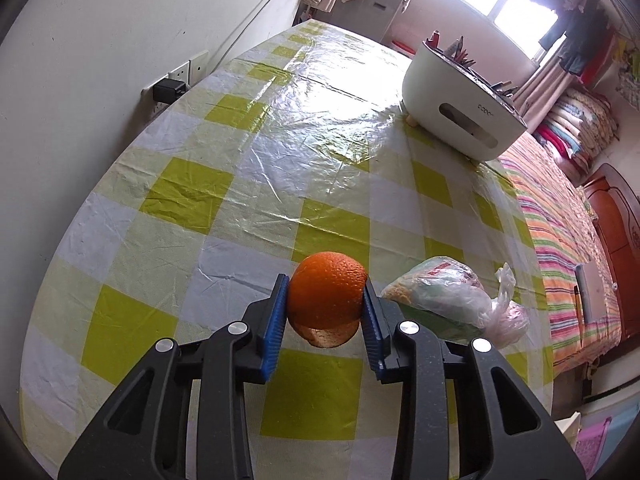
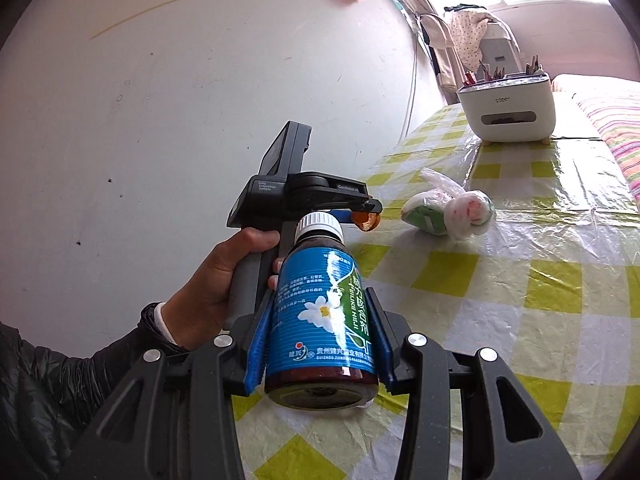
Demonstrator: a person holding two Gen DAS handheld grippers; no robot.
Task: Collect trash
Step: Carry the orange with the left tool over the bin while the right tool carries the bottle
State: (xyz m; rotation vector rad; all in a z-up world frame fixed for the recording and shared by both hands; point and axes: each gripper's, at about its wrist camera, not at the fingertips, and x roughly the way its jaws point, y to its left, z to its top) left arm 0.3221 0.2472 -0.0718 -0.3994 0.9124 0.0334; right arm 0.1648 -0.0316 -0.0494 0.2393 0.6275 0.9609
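My left gripper [image 1: 325, 312] is shut on an orange peel [image 1: 326, 298], held above the checked tablecloth [image 1: 224, 184]. The peel also shows in the right wrist view [image 2: 366, 221], at the tip of the left gripper [image 2: 362, 216], which a hand holds. My right gripper [image 2: 320, 328] is shut on a brown medicine bottle [image 2: 320, 316] with a blue label and white cap, held above the table. A knotted plastic bag of trash [image 1: 448, 300] lies on the table just right of the left gripper; it also shows in the right wrist view [image 2: 448, 208].
A white tissue-box organiser [image 1: 460, 108] with pens stands at the table's far right; it also shows in the right wrist view [image 2: 508, 108]. A wall with a socket and plug [image 1: 170, 88] runs along the left. A striped bed [image 1: 568, 216] lies beyond the right edge.
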